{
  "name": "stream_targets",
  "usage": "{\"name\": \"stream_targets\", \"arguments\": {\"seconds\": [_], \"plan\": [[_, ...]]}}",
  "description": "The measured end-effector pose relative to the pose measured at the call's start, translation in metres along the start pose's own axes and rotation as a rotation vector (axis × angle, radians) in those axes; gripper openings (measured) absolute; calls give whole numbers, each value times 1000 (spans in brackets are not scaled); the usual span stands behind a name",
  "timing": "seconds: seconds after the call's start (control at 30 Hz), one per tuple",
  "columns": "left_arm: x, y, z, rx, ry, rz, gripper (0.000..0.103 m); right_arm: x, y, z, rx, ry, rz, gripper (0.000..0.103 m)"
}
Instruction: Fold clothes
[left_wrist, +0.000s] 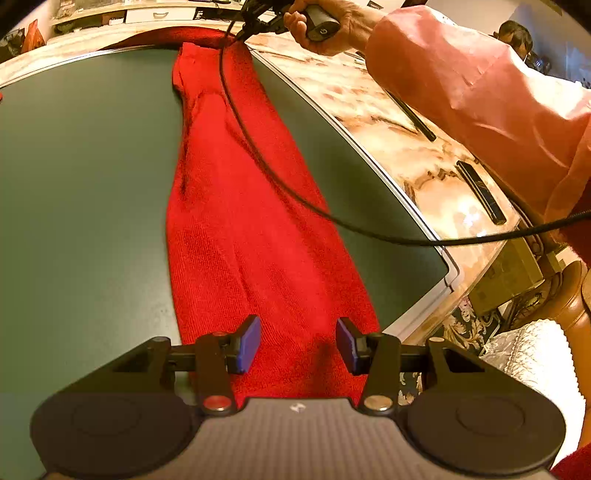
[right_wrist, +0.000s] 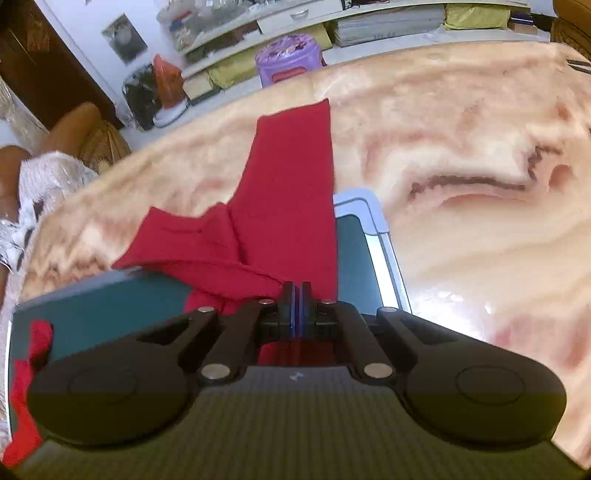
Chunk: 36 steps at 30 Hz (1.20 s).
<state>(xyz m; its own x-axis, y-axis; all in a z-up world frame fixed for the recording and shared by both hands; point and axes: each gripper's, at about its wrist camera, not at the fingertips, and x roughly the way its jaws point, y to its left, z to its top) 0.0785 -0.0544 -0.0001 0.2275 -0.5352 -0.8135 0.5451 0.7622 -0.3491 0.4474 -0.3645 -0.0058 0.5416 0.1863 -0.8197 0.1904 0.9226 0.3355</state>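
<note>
A red knit garment (left_wrist: 243, 221) lies as a long folded strip across the dark green mat (left_wrist: 85, 177). My left gripper (left_wrist: 298, 341) is open, its blue pads on either side of the strip's near end, just above it. In the right wrist view my right gripper (right_wrist: 296, 295) is shut on a fold of the red garment (right_wrist: 288, 192), whose far part runs off the mat (right_wrist: 354, 251) onto the marble table. The right gripper's handle (left_wrist: 317, 22), held in a hand, shows at the strip's far end in the left wrist view.
The mat sits on a marble-patterned table (right_wrist: 480, 155). A black cable (left_wrist: 258, 158) hangs across the garment. A pink-sleeved arm (left_wrist: 480, 99) reaches over the table's right side. Shelves, a purple stool (right_wrist: 290, 59) and chairs stand beyond the table.
</note>
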Motion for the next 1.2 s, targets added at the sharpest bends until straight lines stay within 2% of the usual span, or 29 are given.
{"name": "stream_targets", "arguments": {"seconds": [0.17,0.27,0.4,0.5,0.53,0.57,0.67,0.77,0.8,0.87,0.93,1.0,1.03,1.13,1.17,1.2], "plan": [[1,-3,1,4,2,12,51,-14,2,8,-14,-30,-26,4],[1,-4,1,10,3,18,51,-7,4,9,-43,-15,-85,4],[1,-5,1,16,5,20,53,3,-3,7,-35,-13,-88,5],[1,-6,1,21,6,20,55,8,-9,6,-24,-2,-138,14],[1,-6,1,23,7,21,55,5,-13,6,-7,-15,-147,22],[1,-7,1,25,7,22,55,1,-17,5,9,-29,-138,25],[1,-8,1,27,7,24,56,-23,-18,-7,-25,-65,-50,26],[2,-9,1,30,7,27,57,-48,1,-43,-171,20,164,26],[2,-10,1,34,8,31,58,-55,8,-57,-225,54,208,26],[3,-14,1,48,8,31,67,-69,25,-99,-335,143,263,26],[5,-17,0,56,6,11,76,-79,36,-135,-383,213,322,26],[7,-23,-1,74,8,32,76,-86,51,-164,-437,268,390,26],[7,-26,-1,84,9,43,76,-87,59,-174,-459,284,406,26],[7,-26,-1,81,8,47,76,-80,85,-176,-528,293,338,28],[7,-25,-1,74,6,41,76,-74,93,-173,-554,303,306,36],[6,-23,-1,67,3,35,76,-65,96,-167,-551,338,288,40]]}}
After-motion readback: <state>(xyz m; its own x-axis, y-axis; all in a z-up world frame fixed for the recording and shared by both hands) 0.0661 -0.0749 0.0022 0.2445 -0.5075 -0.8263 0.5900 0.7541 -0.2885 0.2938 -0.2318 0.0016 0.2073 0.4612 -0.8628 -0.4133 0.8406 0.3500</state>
